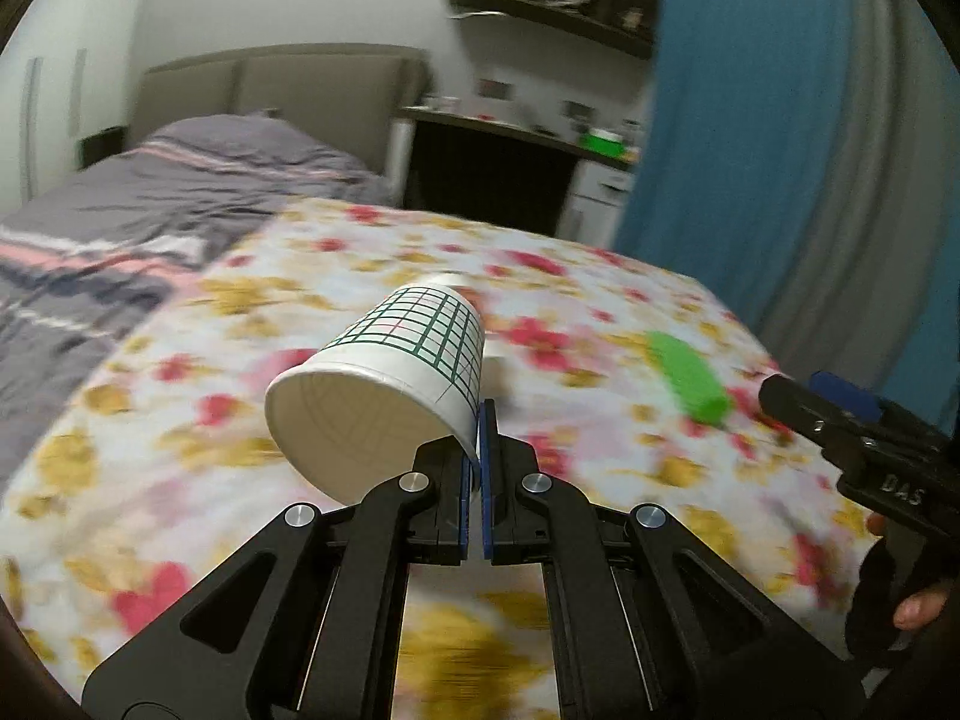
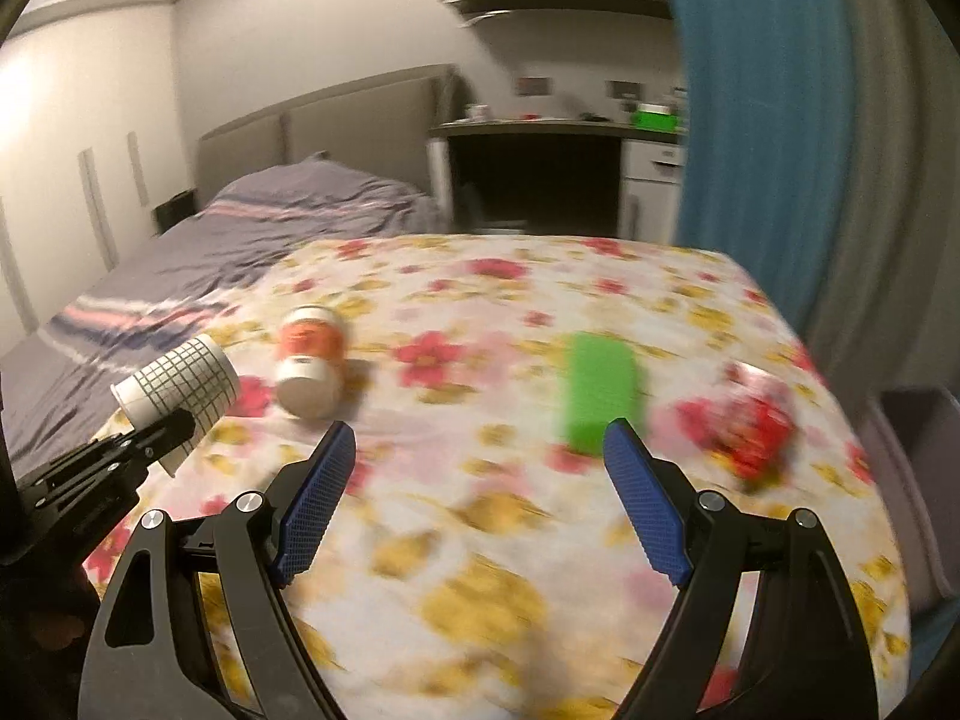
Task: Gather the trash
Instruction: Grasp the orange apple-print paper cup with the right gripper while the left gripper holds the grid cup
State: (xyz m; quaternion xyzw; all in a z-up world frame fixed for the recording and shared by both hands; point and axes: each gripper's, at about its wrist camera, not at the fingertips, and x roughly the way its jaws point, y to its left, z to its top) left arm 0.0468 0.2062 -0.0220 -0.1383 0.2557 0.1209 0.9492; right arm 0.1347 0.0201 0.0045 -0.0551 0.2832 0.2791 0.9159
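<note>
The left gripper (image 1: 478, 420) is pinching the rim of a paper cup (image 1: 384, 384), its blue pads closed on the cup's thin wall, and is holding it up above the table with the flowered cloth (image 1: 600, 312). The cup, white with a dark green grid pattern, is tilting on its side with the open mouth facing back toward the gripper. The right gripper (image 2: 478, 441) is hanging over the near part of the table with its two blue-padded fingers (image 2: 315, 504) spread wide and nothing between them. Just beyond it a green block (image 2: 600, 396) is lying flat on the cloth, and to the right of the block a crumpled red and silvery wrapper (image 2: 744, 420) is sitting near the table's edge. Farther left, a small white bottle with an orange label (image 2: 309, 360) is lying on its side, close to the held cup. Behind the table a bed with grey striped bedding (image 2: 252, 228) is stretching away, a blue curtain (image 2: 756, 108) is hanging on the right, and a desk (image 2: 540, 132) is standing against the far wall.
</note>
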